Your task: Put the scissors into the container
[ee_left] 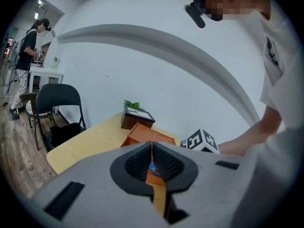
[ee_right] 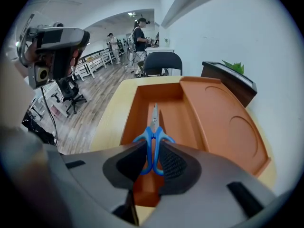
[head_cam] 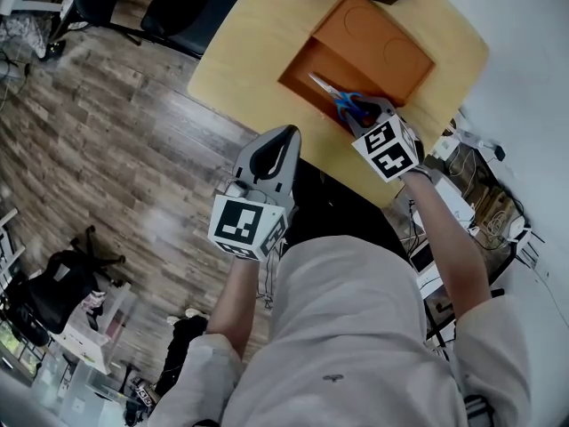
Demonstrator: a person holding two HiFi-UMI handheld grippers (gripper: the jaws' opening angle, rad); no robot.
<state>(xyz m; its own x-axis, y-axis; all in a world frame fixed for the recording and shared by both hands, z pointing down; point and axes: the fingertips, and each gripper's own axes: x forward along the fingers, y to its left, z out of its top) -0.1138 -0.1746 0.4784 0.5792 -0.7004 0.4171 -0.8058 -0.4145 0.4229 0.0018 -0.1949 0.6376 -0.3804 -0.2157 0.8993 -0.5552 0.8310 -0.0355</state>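
Observation:
The scissors (head_cam: 340, 99) (ee_right: 153, 127) have blue handles and short steel blades. My right gripper (head_cam: 369, 116) (ee_right: 152, 161) is shut on the handles, and the blades point away along the long left compartment of the orange container (head_cam: 305, 68) (ee_right: 176, 112). I cannot tell if the blade tip touches the bottom. The container sits on a light wooden table (head_cam: 238, 52) (ee_right: 114, 113). My left gripper (head_cam: 277, 146) (ee_left: 152, 164) hangs off the table's near edge over the floor, its jaws shut with nothing between them.
The container's flat right part (head_cam: 378, 47) (ee_right: 230, 122) has two round recesses. Behind it stands a dark box with a plant (ee_right: 229, 78) (ee_left: 136, 118). A black chair (ee_left: 58, 103) stands at the table's far side. Cables and equipment (head_cam: 480, 194) lie at the right. People stand far off in the room.

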